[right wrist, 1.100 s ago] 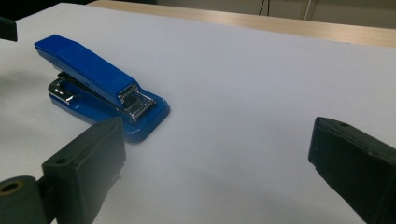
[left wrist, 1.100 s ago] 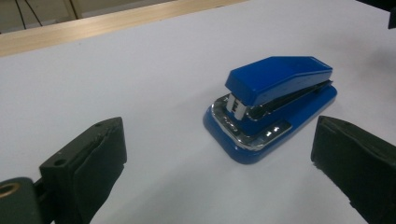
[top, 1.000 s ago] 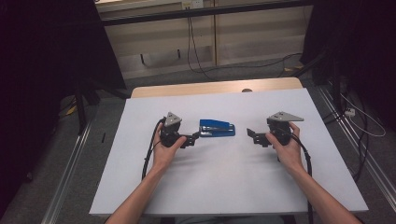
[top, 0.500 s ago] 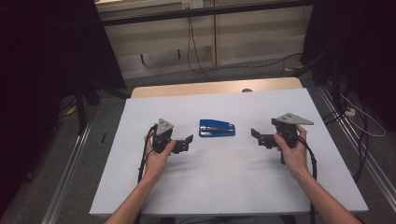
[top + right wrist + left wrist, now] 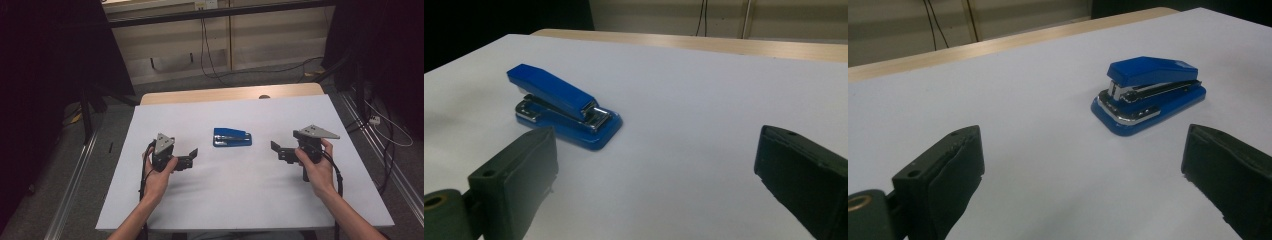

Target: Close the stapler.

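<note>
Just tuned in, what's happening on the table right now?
A person holds a two-jaw gripper in each hand over a white table. A blue metal-trimmed stapler lies closed between them, untouched. The left gripper and the right gripper both point at it from either side, jaws wide open and empty.

Both forearms come in from the near edge, angled slightly inward. The left hand [image 5: 159, 175] grips the left gripper [image 5: 192, 155], whose jaws stand wide apart and point right. The right hand [image 5: 316, 167] grips the right gripper [image 5: 276, 150], jaws likewise spread wide, pointing left toward the other
</note>
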`<state>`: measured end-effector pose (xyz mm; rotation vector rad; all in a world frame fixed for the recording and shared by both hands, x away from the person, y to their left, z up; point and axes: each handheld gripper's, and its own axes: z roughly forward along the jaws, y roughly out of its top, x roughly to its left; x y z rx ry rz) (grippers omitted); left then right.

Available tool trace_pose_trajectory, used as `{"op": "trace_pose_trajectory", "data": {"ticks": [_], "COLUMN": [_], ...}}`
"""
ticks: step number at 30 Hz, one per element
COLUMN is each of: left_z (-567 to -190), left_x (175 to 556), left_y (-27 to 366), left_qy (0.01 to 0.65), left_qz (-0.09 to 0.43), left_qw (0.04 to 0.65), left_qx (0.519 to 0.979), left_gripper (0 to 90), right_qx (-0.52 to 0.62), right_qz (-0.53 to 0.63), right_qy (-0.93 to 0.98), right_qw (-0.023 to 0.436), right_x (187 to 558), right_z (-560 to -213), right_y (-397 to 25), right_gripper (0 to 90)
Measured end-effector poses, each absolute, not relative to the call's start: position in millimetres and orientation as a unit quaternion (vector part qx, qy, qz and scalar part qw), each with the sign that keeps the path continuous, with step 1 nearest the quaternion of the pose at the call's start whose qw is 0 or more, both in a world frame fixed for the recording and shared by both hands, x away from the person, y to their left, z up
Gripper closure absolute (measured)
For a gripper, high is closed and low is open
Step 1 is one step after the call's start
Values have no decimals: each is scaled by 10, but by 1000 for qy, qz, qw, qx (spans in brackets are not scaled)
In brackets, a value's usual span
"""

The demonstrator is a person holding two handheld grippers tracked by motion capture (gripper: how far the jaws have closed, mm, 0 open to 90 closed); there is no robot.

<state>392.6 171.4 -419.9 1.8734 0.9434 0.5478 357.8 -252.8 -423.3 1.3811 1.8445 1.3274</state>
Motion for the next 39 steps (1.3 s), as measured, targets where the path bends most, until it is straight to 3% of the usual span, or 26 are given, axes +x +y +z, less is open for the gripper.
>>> {"op": "trace_pose_trajectory", "data": {"ticks": [20, 26, 39], "left_z": [-4184, -4174, -4186], "left_x": [3626, 3516, 3333], "left_y": [1982, 2131, 2277], "left_qy": [381, 407, 396], "left_qz": [238, 248, 242], "left_qw": [466, 481, 471], "left_qx": [762, 736, 750], "left_gripper": [37, 37, 32], "right_qx": [516, 514, 526], "right_qz": [448, 433, 452], "right_qy": [667, 672, 650], "right_qw": [298, 312, 310], "right_x": [3172, 3054, 2826], "right_z": [-4252, -4302, -4302], "right_y": [-2741, -2843, -2958], "right_gripper": [43, 41, 24]}}
